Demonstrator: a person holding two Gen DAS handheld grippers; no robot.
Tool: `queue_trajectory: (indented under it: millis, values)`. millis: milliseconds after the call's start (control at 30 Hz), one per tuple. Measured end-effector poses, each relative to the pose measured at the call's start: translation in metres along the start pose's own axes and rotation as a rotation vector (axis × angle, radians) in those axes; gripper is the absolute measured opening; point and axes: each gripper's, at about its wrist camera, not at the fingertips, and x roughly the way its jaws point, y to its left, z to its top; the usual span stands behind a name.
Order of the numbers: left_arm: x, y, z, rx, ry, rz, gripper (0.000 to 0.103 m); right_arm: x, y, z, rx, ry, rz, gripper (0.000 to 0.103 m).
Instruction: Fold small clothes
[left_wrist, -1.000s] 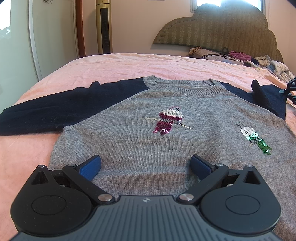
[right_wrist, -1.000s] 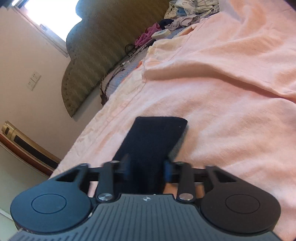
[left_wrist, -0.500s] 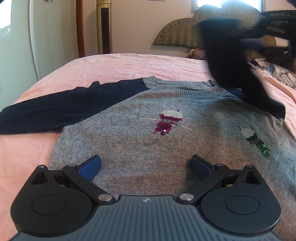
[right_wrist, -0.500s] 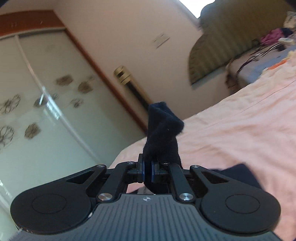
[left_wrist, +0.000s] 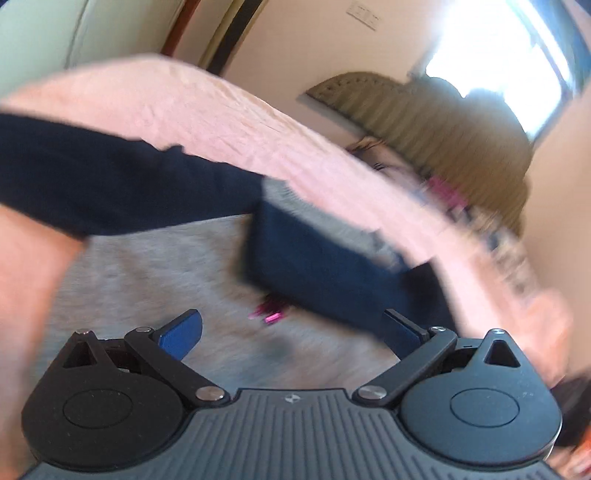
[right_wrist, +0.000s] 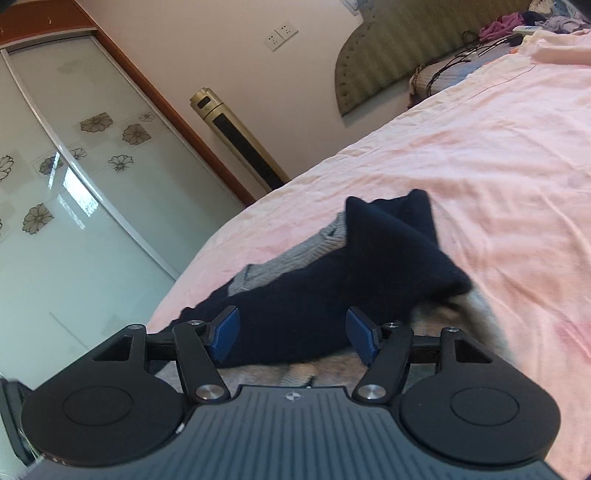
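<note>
Sweater (left_wrist: 155, 266) on pink bed (right_wrist: 498, 155), navy sleeve (right_wrist: 369, 266) folded over, left hand-held gripper (left_wrist: 291, 328) and right hand-held gripper (right_wrist: 291, 332) open, empty.

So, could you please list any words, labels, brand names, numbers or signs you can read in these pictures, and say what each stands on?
No readable text in either view.
Small embossed emblem on the ribbed black body of the right gripper: a mark only, no letters.
The same emblem on the left gripper: no letters.
Dark panel at the top of the tall gold tower fan: too small to read.
White wall sockets: no lettering visible.
</note>
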Motion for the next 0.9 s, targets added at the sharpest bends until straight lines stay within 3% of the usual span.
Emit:
queue_trajectory:
  millis: [67, 133, 167, 200, 300, 400, 500, 600, 667, 900]
  values:
    - [0.017, 0.0, 0.014, -0.083, 0.03, -0.061, 0.1, 0.003, -0.009, -0.01, 0.016, 0.008, -0.008, 0.08]
    - [0.04, -0.007, 0.022, -0.067, 0.049, -0.003, 0.064, 0.005, -0.009, -0.012, 0.03, 0.021, 0.007, 0.08]
    - [0.054, -0.01, 0.024, -0.056, 0.074, 0.053, 0.034, 0.005, -0.008, -0.013, 0.021, 0.019, 0.019, 0.085]
    - [0.066, -0.012, 0.024, -0.048, 0.094, 0.107, 0.027, 0.005, -0.008, -0.014, 0.02, 0.024, 0.028, 0.088]
    - [0.079, -0.026, 0.022, 0.051, 0.049, 0.187, 0.024, 0.004, -0.008, -0.015, 0.025, 0.025, 0.043, 0.089]
    - [0.078, -0.041, 0.02, 0.088, 0.033, 0.229, 0.024, 0.003, -0.009, -0.014, 0.029, 0.026, 0.052, 0.091]
    - [0.065, -0.039, 0.023, 0.033, 0.015, 0.203, 0.026, 0.003, -0.009, -0.014, 0.027, 0.029, 0.06, 0.092]
    - [0.048, -0.018, 0.023, -0.074, -0.002, 0.189, 0.049, 0.004, -0.008, -0.014, 0.022, 0.032, 0.061, 0.094]
    - [0.046, -0.002, 0.023, -0.142, 0.006, 0.181, 0.055, 0.004, -0.007, -0.014, 0.018, 0.034, 0.06, 0.094]
    - [0.053, 0.009, 0.024, -0.201, -0.002, 0.167, 0.054, 0.006, -0.007, -0.014, 0.015, 0.037, 0.064, 0.096]
